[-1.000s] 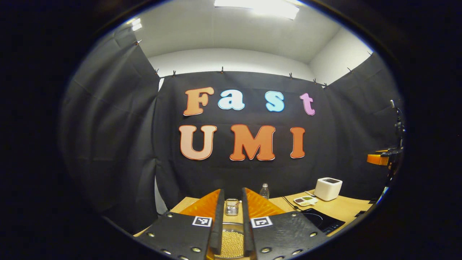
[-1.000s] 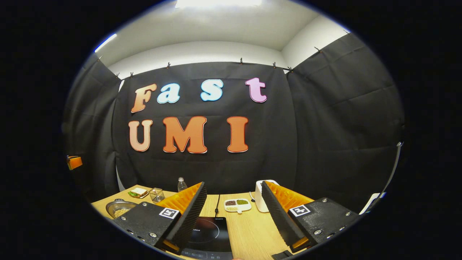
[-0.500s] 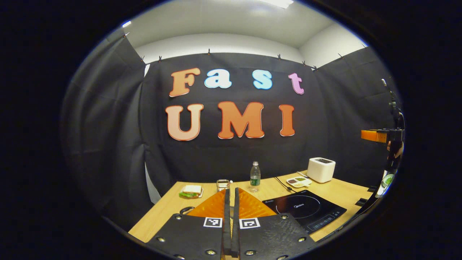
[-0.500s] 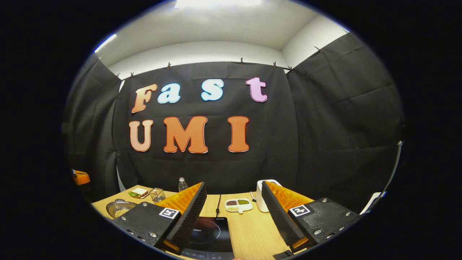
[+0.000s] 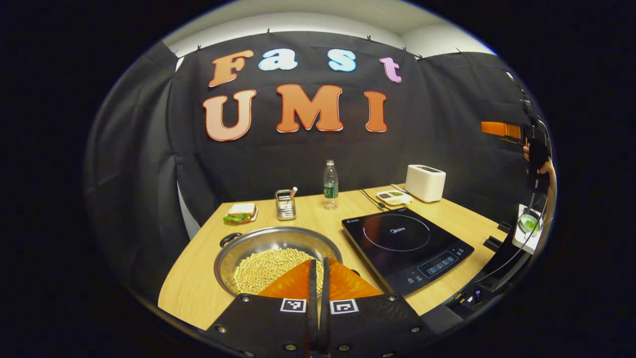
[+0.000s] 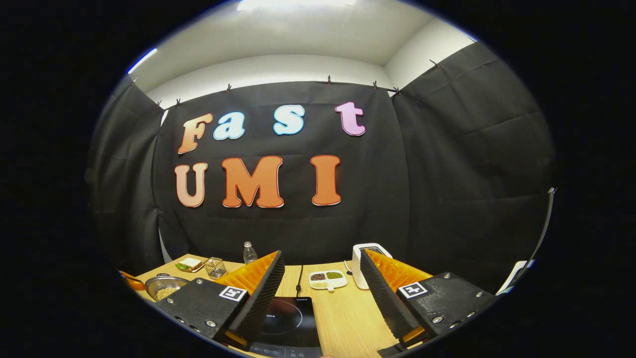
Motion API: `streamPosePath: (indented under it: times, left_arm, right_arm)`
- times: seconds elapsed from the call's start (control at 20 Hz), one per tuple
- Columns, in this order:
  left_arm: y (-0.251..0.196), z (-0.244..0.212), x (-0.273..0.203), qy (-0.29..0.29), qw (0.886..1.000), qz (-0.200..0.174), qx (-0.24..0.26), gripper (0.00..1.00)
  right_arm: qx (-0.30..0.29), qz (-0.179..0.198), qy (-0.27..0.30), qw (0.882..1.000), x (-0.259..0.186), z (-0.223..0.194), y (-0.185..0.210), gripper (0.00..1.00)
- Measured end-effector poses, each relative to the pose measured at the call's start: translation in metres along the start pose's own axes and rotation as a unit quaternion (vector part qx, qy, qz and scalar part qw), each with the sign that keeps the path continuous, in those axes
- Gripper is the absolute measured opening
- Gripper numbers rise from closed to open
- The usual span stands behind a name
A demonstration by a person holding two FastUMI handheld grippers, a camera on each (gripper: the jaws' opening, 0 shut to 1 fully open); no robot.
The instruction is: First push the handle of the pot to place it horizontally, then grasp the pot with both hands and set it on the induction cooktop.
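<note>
A shallow metal pot (image 5: 276,258) of pale beans sits on the wooden table (image 5: 198,288), left of the black induction cooktop (image 5: 407,246). One small dark handle (image 5: 229,239) shows on its far-left rim. My left gripper (image 5: 318,266) is shut with nothing in it, its tips over the pot's near rim; I cannot tell if they touch. In the right gripper view, my right gripper (image 6: 321,254) hangs open above the cooktop (image 6: 290,323), holding nothing. The pot (image 6: 164,288) lies far to its left.
Along the table's back stand a sandwich plate (image 5: 240,213), a wire basket (image 5: 285,204), a water bottle (image 5: 330,179), a divided dish (image 5: 395,197) and a white toaster (image 5: 425,182). A hand (image 5: 539,159) holds the other gripper at the far right.
My left gripper's fingers have closed, and its view has tipped down so the pot and cooktop show in full. The right gripper has barely moved.
</note>
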State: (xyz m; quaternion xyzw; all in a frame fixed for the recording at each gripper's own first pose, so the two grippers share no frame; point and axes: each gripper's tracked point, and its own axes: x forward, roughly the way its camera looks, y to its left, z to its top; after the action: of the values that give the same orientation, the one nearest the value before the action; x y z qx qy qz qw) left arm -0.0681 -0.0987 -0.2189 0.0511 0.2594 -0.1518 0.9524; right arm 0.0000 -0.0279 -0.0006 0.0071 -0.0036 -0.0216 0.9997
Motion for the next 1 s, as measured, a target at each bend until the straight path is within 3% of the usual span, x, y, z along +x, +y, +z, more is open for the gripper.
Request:
streamPosePath:
  times: [0.25, 1.0]
  left_arm:
    - [-0.003, -0.046, -0.003, 0.054, 0.998, -0.002, -0.017, 0.03]
    - [-0.01, -0.117, 0.022, 0.153, 0.988, -0.011, -0.029, 0.03]
  right_arm:
    - [-0.004, 0.001, 0.002, 1.0, 0.001, -0.001, 0.0, 0.95]
    - [-0.005, 0.001, 0.01, 1.0, 0.002, -0.01, -0.003, 0.95]
